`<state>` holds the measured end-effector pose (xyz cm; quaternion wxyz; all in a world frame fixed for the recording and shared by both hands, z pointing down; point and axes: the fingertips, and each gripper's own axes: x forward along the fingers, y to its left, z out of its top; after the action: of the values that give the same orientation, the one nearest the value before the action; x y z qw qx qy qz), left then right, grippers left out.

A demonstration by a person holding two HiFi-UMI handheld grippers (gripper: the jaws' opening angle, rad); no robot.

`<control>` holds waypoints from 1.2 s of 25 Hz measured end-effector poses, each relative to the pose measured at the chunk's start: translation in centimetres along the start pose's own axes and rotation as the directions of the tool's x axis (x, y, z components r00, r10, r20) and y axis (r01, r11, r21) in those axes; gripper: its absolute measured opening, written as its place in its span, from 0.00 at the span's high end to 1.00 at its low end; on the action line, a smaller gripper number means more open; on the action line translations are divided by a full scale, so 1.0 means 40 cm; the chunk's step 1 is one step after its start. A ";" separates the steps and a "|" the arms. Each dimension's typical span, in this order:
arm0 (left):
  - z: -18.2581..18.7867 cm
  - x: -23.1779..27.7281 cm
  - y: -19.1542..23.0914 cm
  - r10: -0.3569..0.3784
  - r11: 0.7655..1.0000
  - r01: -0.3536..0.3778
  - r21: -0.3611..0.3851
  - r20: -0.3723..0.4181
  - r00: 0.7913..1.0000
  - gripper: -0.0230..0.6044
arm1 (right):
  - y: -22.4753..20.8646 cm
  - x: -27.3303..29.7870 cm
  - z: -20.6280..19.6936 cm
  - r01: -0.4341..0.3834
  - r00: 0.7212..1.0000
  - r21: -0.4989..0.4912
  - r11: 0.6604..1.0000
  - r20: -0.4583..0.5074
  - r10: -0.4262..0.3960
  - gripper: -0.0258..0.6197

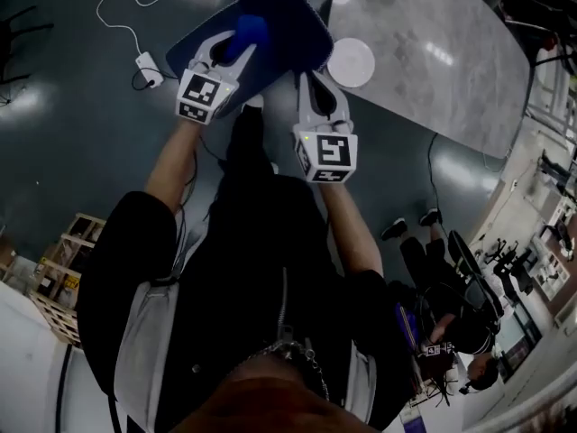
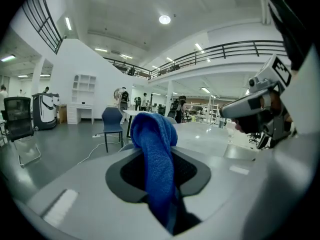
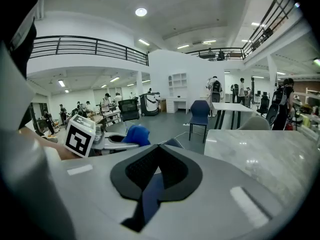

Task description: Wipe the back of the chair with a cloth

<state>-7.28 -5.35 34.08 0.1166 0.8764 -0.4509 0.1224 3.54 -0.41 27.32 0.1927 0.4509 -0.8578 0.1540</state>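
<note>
The dark blue chair back (image 1: 275, 12) lies at the top of the head view. My left gripper (image 1: 236, 48) is shut on a bright blue cloth (image 1: 247, 32), which rests against the chair back's left part. In the left gripper view the cloth (image 2: 156, 149) stands up out of the shut jaws of that gripper (image 2: 167, 194). My right gripper (image 1: 312, 76) is at the chair back's lower right edge. In the right gripper view a dark blue strip of the chair back (image 3: 150, 196) runs between its shut jaws. The left gripper with the cloth (image 3: 136, 134) shows there at left.
A marble table (image 1: 433, 52) with a white round disc (image 1: 351, 62) stands right of the chair. A white cable and adapter (image 1: 144, 62) lie on the floor at left. A wooden crate (image 1: 59, 282) is at lower left. A seated person (image 1: 451, 309) is at lower right. Another blue chair (image 3: 200, 112) stands far off.
</note>
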 end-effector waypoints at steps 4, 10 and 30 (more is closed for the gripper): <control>-0.032 0.059 0.089 0.023 0.999 -0.024 0.034 0.006 1.000 0.80 | 0.005 0.062 -0.011 -0.001 0.999 0.015 1.000 -0.035 0.002 0.97; -0.062 0.160 0.173 0.047 0.993 -0.050 0.108 0.030 0.998 0.80 | -0.009 0.134 -0.035 -0.010 0.995 -0.027 1.000 -0.095 0.007 0.97; -0.142 0.382 0.317 0.144 0.990 -0.144 -0.007 0.044 0.989 0.80 | -0.104 0.127 -0.177 0.155 0.962 0.017 0.988 -0.229 -0.147 0.97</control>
<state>-9.67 -22.41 45.52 0.0992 0.8440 -0.5156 0.1098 5.71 -3.19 36.30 0.2928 0.4977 -0.7905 0.2041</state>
